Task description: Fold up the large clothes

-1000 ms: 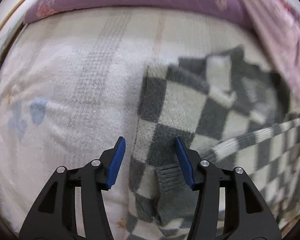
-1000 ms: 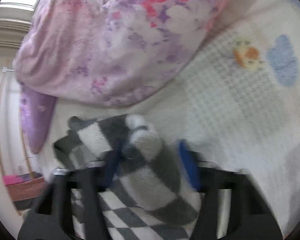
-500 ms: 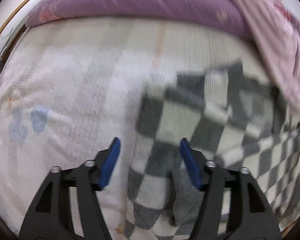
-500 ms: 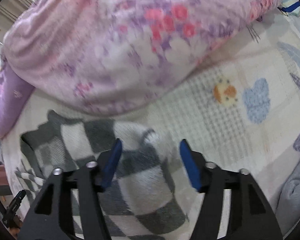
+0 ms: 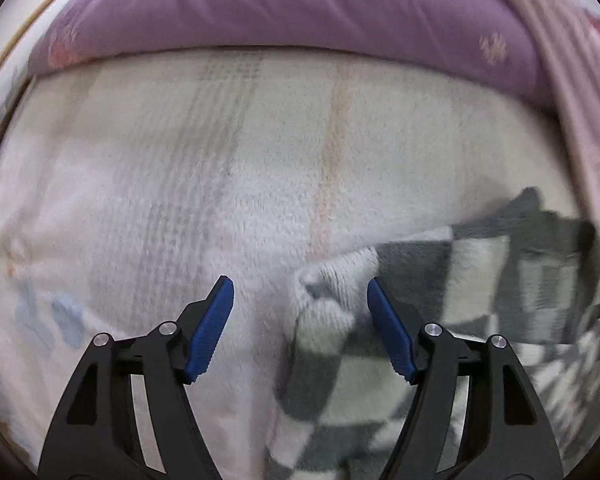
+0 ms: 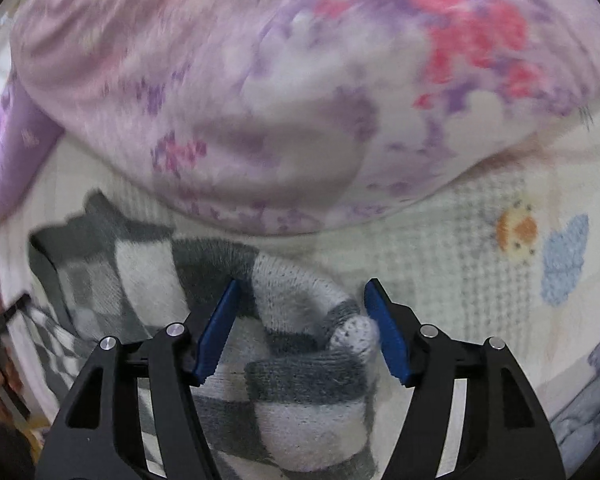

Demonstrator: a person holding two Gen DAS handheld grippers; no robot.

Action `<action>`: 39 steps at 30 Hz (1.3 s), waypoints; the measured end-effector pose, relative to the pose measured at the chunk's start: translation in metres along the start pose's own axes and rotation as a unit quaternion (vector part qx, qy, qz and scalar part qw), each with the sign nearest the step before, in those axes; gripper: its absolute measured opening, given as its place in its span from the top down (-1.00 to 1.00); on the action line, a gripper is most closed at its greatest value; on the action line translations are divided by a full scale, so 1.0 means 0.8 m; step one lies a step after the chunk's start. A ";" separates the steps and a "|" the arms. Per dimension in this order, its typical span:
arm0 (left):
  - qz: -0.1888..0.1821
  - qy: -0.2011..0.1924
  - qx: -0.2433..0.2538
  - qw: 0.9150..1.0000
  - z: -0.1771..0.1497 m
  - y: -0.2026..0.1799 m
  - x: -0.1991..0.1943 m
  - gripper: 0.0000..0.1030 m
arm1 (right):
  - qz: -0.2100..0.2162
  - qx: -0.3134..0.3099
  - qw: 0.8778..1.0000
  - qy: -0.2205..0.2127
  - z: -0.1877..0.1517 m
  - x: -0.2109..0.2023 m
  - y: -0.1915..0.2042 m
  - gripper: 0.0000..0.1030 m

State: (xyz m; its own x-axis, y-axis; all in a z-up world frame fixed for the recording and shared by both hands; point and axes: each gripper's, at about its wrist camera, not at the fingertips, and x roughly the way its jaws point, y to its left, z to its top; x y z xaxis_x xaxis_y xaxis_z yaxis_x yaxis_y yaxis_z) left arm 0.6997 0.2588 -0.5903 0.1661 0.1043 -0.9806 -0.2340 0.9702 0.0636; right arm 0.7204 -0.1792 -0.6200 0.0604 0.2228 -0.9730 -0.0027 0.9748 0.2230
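Grey-and-white checked sweater [image 6: 300, 380] on bed [image 5: 180, 200]; sleeve newly dropped, left tool [image 5: 300, 320] and right tool [image 6: 300, 320] both released; fold laid, next fold pending

White fleece bedcover [image 5: 180, 200], purple pillow [image 5: 300, 8], floral quilt [image 6: 280, 80].

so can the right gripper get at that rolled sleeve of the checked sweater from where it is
Probably yes. The right gripper is open, and the rolled sleeve of the checked sweater lies right between its fingers with nothing over it. The flowered quilt sits further back, clear of the way.
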 end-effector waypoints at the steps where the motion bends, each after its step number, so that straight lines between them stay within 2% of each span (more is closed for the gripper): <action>1: 0.005 0.010 0.010 1.000 0.000 -0.005 0.006 -0.34 | -0.006 -0.009 1.000 0.000 0.002 0.007 0.009 -0.19; 2: 0.011 0.018 0.019 1.000 0.000 -0.009 0.011 -0.27 | -0.012 -0.015 1.000 -0.004 0.003 0.011 0.014 -0.12; 3: 0.012 0.019 0.027 0.999 0.000 -0.014 0.014 -0.04 | -0.016 -0.019 1.000 -0.008 -0.002 0.012 0.017 -0.03; 5: -0.005 0.016 0.028 0.999 -0.001 -0.021 0.012 0.35 | -0.010 -0.026 0.999 -0.016 -0.006 0.012 0.022 0.40; 6: 0.008 0.006 0.031 0.999 -0.003 -0.026 0.005 0.52 | -0.011 -0.030 0.999 -0.019 -0.012 0.010 0.023 0.47; 8: 0.018 -0.010 0.042 0.999 -0.009 -0.028 -0.006 0.57 | -0.022 -0.050 0.998 -0.031 -0.017 0.002 0.035 0.63; 14: -0.007 -0.075 0.028 0.997 -0.039 -0.016 -0.086 0.61 | -0.015 -0.073 0.993 -0.092 -0.054 -0.056 0.065 0.66; 18: -0.032 -0.116 0.017 0.993 -0.079 -0.004 -0.157 0.62 | 0.004 -0.080 0.988 -0.134 -0.090 -0.104 0.073 0.67; 20: -0.040 -0.130 0.013 0.991 -0.093 -0.014 -0.181 0.63 | 0.015 -0.079 0.985 -0.154 -0.117 -0.135 0.068 0.68; 24: -0.046 -0.154 0.016 0.987 -0.143 -0.006 -0.242 0.65 | 0.034 -0.075 0.981 -0.176 -0.167 -0.202 0.021 0.68; 29: -0.071 -0.151 -0.010 0.986 -0.234 0.024 -0.290 0.66 | 0.046 -0.072 0.980 -0.182 -0.266 -0.279 -0.001 0.70; 32: -0.075 -0.136 -0.021 0.988 -0.301 0.042 -0.308 0.66 | 0.052 -0.063 0.982 -0.171 -0.331 -0.299 -0.015 0.73; 36: -0.069 -0.094 -0.035 0.993 -0.402 0.059 -0.302 0.65 | 0.031 -0.062 0.989 -0.133 -0.426 -0.299 -0.032 0.74; 39: -0.067 -0.047 -0.052 0.995 -0.474 0.065 -0.271 0.64 | 0.018 -0.045 0.995 -0.086 -0.489 -0.267 -0.052 0.77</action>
State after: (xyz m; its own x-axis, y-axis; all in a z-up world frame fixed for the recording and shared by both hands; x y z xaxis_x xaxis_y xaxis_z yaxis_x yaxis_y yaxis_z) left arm 0.2879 0.2037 -0.4445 0.2911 0.0008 -0.9567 -0.3007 0.9494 -0.0907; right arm 0.3169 -0.2628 -0.4449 0.2284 0.2602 -0.9381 -0.0976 0.9649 0.2438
